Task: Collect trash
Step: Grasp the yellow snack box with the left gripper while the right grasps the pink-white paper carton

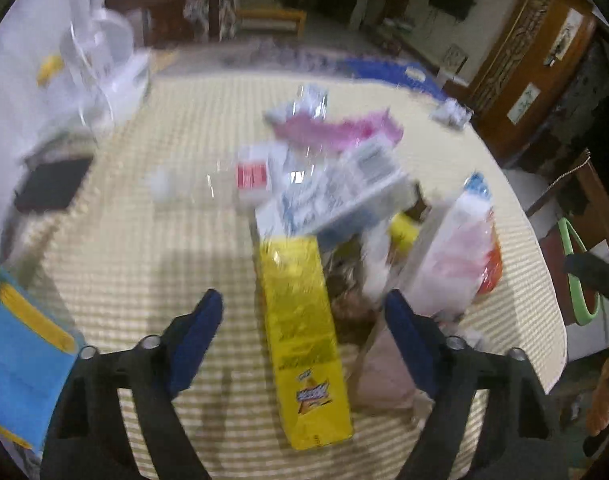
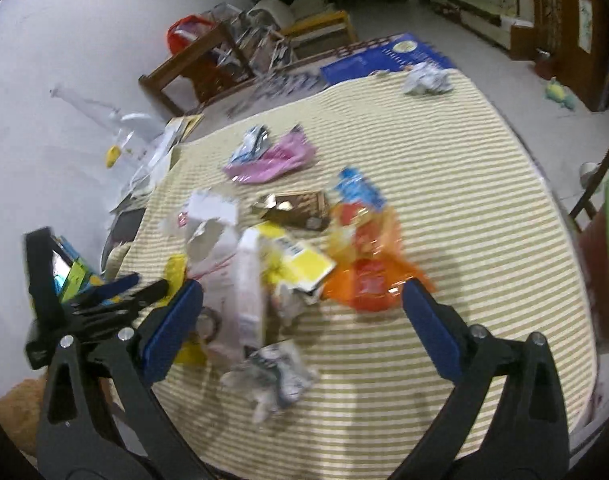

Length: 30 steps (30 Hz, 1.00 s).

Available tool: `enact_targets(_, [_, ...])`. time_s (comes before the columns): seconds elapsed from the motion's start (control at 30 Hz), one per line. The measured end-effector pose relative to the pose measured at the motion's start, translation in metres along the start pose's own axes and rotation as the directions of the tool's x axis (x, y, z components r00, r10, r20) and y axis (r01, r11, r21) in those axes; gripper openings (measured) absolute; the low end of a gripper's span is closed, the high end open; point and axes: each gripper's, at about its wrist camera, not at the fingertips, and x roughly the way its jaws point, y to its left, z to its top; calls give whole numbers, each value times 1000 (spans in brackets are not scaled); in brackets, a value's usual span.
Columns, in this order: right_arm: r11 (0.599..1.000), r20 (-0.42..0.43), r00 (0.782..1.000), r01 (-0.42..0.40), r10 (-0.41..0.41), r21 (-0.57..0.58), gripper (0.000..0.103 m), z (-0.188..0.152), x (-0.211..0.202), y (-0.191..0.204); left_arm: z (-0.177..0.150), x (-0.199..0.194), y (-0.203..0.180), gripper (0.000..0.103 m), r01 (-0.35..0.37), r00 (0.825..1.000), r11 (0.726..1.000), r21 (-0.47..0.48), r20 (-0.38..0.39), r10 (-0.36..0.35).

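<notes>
Lay in a heap mid-table on the striped tablecloth (image 2: 444, 160): wrappers, cartons, an orange snack bag (image 2: 368, 268). Left gripper (image 1: 300, 312) hovered spread and empty, straddling the yellow carton (image 1: 304, 340). Carton's long axis ran straight away from the claw, parallel to the fingers, so a close looked likely to pinch it across its narrow width. Right gripper (image 2: 300, 304) gaped wide, holding nothing, above crumpled foil (image 2: 272, 376). Left hand judged nearer a clean grab. Much blurred.
</notes>
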Motion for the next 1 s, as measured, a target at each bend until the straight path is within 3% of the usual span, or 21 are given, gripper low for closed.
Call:
enact_targets(0.13, [1000,-16,1000,-5,5,-13,98,-3,3,10,-8,29,4,68,28,997,999,-28,-73,-30])
enact_targets(0.2, [1000,-42,999,-20,20,2,98,-5,9,9,-11,43,7,48,47,993,997,-59,-108,-53])
enact_targets(0.27, [999,-78,996,-39,41,21,98,-9,18,10,-14,52,13,34,62,988,994,-88,-133,-73])
enact_targets(0.33, [998,-110,992,-56,60,36,98,-12,29,13,-14,49,15,34,66,991,993,-93,-109,-76])
enact_targets(0.53, [989,-210,969,-117,133,85,98,-25,67,22,3,12,14,34,101,993,992,-79,63,-96])
enact_targets(0.67, [995,-246,964,-94,101,40,98,-26,93,38,14,-10,8,34,136,982,988,-73,141,-125])
enact_targets(0.83, [996,-282,956,-84,82,4,97,-27,119,50,24,-26,6,34,152,973,987,-56,184,-139])
enact_targets(0.9, [997,-284,956,-81,76,-5,71,-27,123,50,26,-31,4,34,156,971,987,-51,193,-143])
enact_targets(1.0, [995,-247,964,-98,98,14,63,-21,114,47,25,-36,3,34,164,969,985,-50,193,-151])
